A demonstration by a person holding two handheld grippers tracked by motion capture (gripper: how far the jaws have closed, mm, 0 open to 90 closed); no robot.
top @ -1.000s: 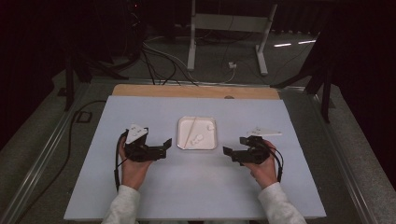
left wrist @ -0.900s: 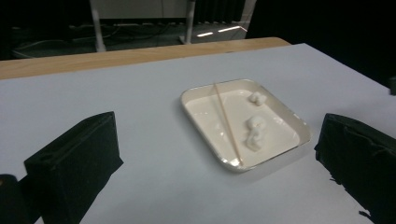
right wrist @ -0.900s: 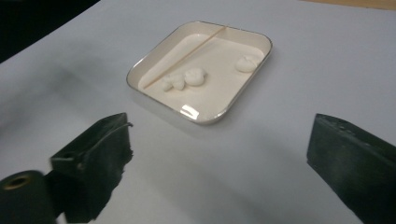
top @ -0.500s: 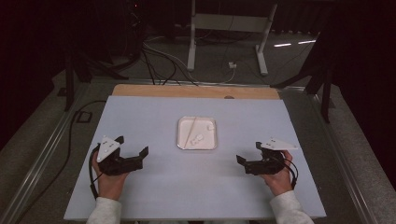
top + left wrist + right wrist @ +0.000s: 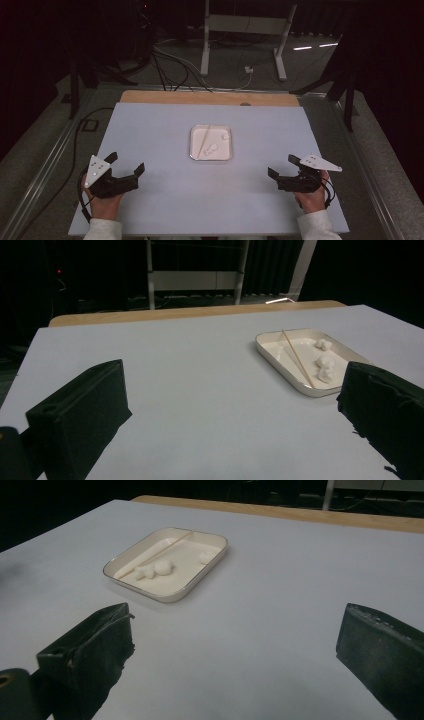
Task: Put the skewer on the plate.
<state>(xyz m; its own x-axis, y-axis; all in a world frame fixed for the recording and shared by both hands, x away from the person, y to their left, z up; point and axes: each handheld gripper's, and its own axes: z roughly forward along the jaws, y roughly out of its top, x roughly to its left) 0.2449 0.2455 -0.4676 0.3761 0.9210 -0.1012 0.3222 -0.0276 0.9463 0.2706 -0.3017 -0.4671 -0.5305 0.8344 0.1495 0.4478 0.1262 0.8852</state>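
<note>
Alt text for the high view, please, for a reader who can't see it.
A white tray holding a thin stick and three small white lumps sits mid-table on a pale sheet. The left gripper and right gripper, both open and empty, flank it near the front edge.

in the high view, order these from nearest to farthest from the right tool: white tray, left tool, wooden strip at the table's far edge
From the right tool:
1. White tray, at the table's middle.
2. Wooden strip, along the far edge.
3. Left tool, near the left edge.
Two and three are close to call.

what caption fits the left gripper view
Open left gripper facing a white tray holding a skewer and three marshmallows.
</note>
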